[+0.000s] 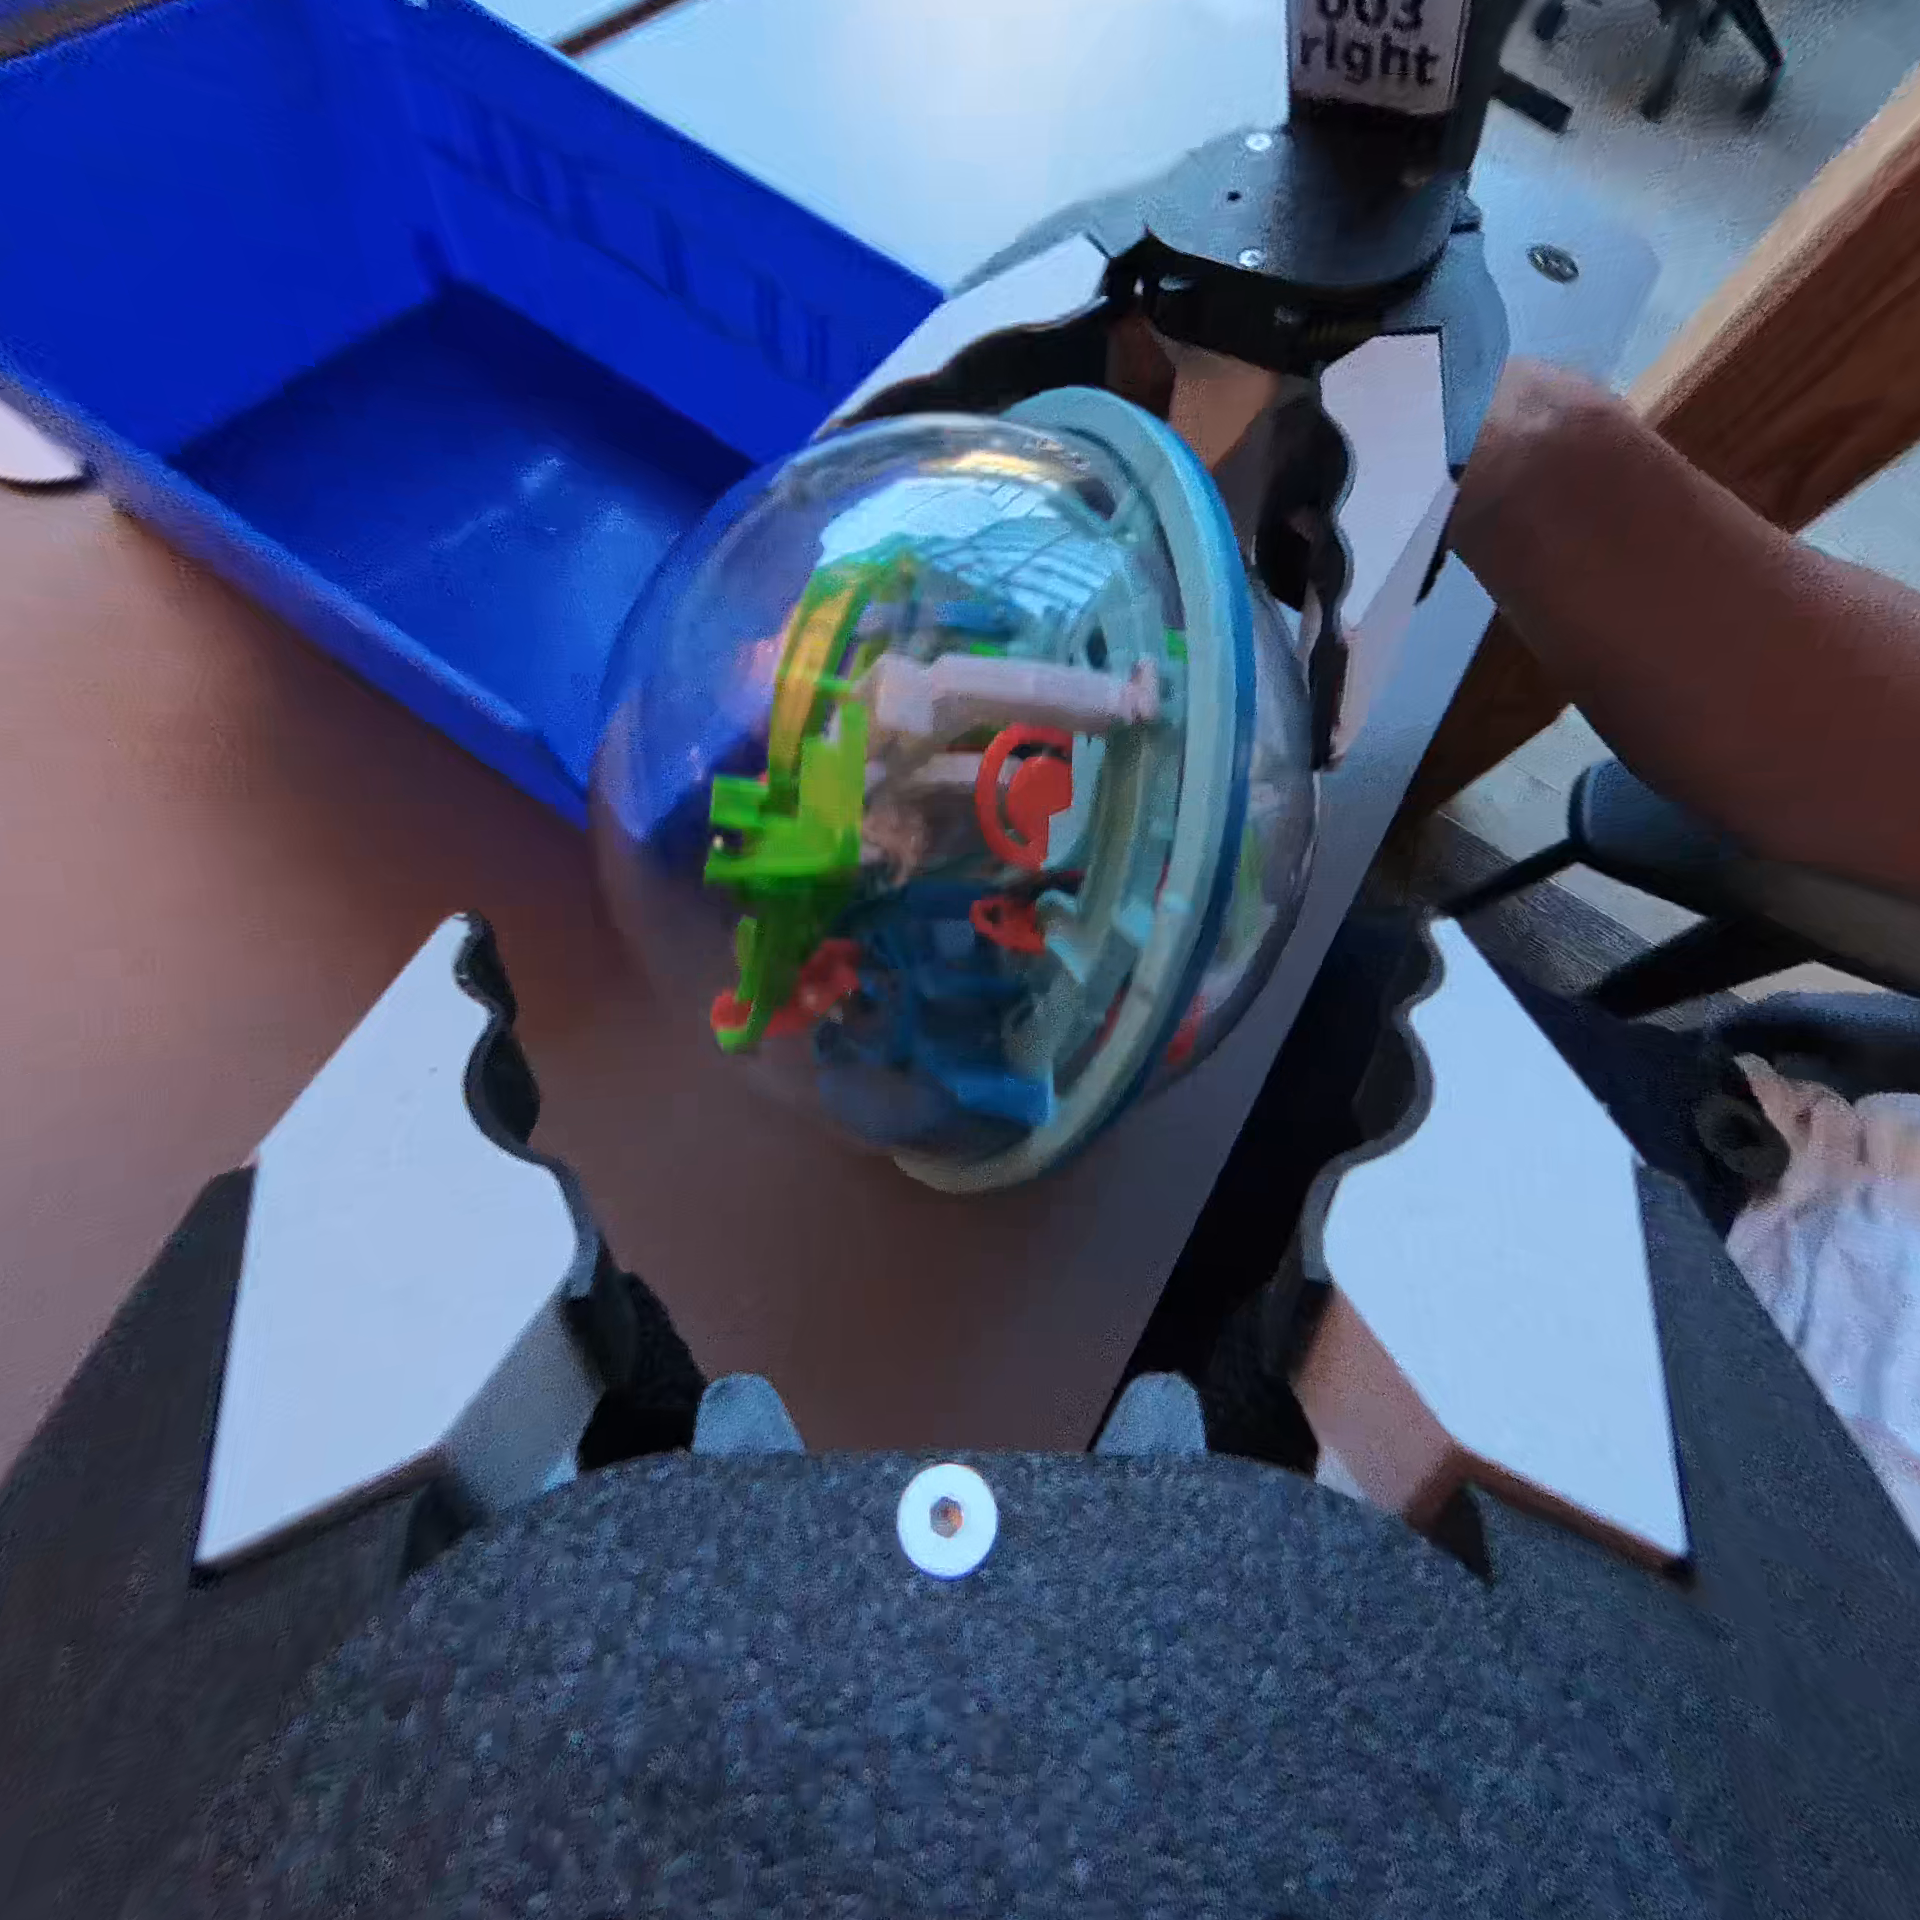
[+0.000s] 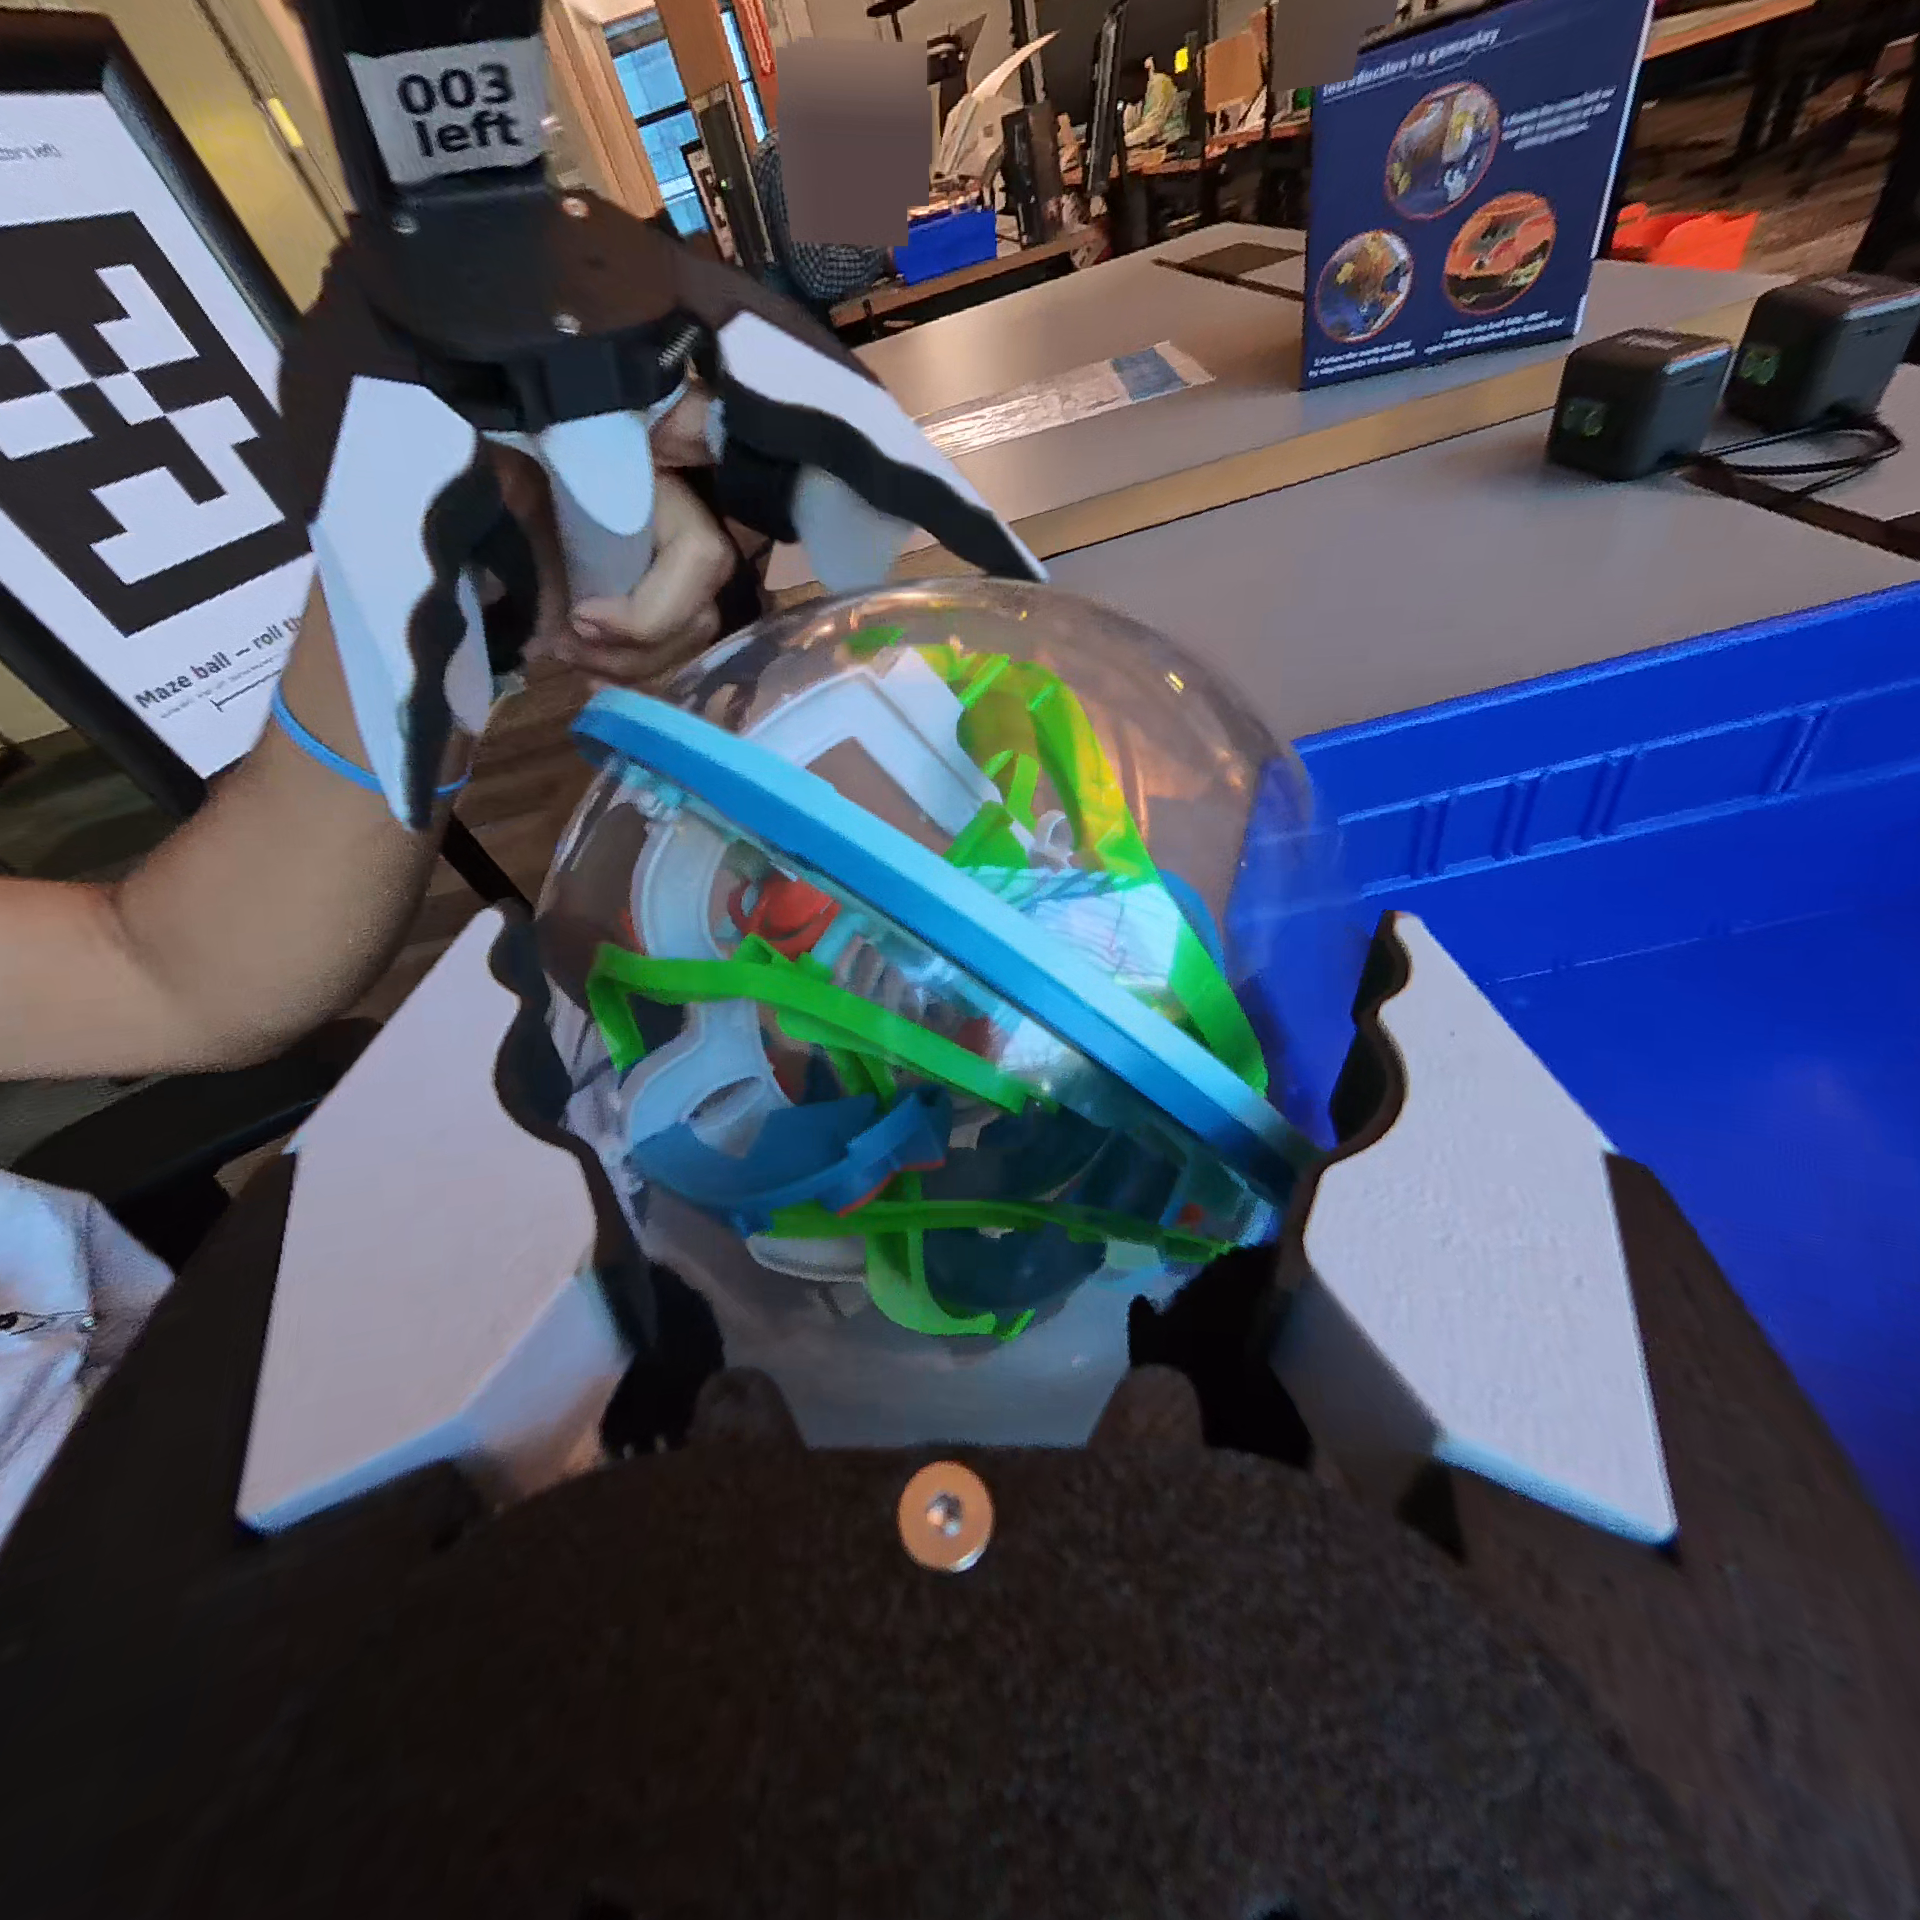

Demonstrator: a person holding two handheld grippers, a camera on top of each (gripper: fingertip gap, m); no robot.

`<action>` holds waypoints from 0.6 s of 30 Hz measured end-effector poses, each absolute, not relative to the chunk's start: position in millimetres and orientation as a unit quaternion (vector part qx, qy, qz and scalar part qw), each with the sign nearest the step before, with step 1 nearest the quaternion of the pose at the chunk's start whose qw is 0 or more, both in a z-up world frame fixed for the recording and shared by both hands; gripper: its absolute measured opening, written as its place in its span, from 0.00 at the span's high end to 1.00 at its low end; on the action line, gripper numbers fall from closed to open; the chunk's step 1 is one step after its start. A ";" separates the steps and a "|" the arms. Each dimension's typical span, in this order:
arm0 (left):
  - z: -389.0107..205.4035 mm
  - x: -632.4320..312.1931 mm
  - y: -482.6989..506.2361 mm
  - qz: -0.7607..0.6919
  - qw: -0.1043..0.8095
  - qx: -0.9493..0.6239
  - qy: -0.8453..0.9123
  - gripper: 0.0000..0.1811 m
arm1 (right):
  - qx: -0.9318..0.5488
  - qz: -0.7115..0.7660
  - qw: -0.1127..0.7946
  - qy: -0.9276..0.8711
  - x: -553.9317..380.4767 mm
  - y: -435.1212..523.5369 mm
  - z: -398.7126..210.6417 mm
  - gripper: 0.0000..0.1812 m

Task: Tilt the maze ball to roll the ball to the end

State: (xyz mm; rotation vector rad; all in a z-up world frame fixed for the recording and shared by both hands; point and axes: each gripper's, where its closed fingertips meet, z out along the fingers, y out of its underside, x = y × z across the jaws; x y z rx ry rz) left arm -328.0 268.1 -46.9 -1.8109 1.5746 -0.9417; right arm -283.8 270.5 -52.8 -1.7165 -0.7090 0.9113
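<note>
My right tongs (image 2: 935, 1049) pinch the maze ball (image 2: 914, 966), one finger on each side of the clear sphere, with its pale blue equator ring tilted steeply from upper left to lower right in the right wrist view. Green, white, dark blue and red tracks fill the inside; I cannot pick out the small ball among them.

My left tongs (image 1: 935, 1049) stand spread wide and hold nothing. The maze ball (image 1: 956, 790) hangs in front of them, apart from both fingers, gripped farther off by the right tongs (image 1: 1195, 582). In the right wrist view the left tongs (image 2: 665, 665) show above and behind the sphere, fingers apart, with my hand (image 2: 665, 582) on the handle and a thin blue band (image 2: 322, 748) round the wrist.

The ball is held up off the worktop (image 2: 1403, 540), just beside the blue bin (image 1: 416, 416), whose wall rises to my right in the right wrist view (image 2: 1610, 883). On the grey worktop behind stand a blue instruction board (image 2: 1455, 197) and two small black boxes (image 2: 1642, 405). A sign with a black-and-white square code (image 2: 114, 416) leans at the left.
</note>
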 end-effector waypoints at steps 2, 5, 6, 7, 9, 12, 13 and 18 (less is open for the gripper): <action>-56.1 -313.8 264.6 -0.363 0.239 -0.672 0.599 0.18 | -0.707 0.392 0.509 -0.295 -286.3 268.8 -47.2 0.19; -69.9 -308.7 254.9 -0.383 0.193 -0.673 0.602 0.14 | -0.687 0.401 0.532 -0.290 -284.5 258.9 -36.7 0.20; -70.9 -310.0 253.8 -0.394 0.191 -0.674 0.595 0.15 | -0.685 0.395 0.541 -0.288 -280.5 254.6 -35.3 0.20; -71.2 -311.4 254.2 -0.405 0.193 -0.676 0.584 0.15 | -0.681 0.388 0.552 -0.285 -275.7 249.6 -34.2 0.19; -70.1 -314.7 258.7 -0.430 0.203 -0.685 0.552 0.15 | -0.676 0.372 0.573 -0.276 -263.5 239.0 -36.1 0.19; -69.8 -323.9 268.5 -0.464 0.202 -0.704 0.498 0.15 | -0.697 0.345 0.567 -0.270 -249.5 225.9 -61.6 0.17; -69.9 -327.1 272.3 -0.479 0.199 -0.709 0.478 0.15 | -0.712 0.336 0.553 -0.274 -248.7 221.9 -74.4 0.17; -74.6 -338.5 282.4 -0.567 0.161 -0.713 0.379 0.15 | -0.726 0.278 0.553 -0.299 -264.1 227.4 -100.6 0.16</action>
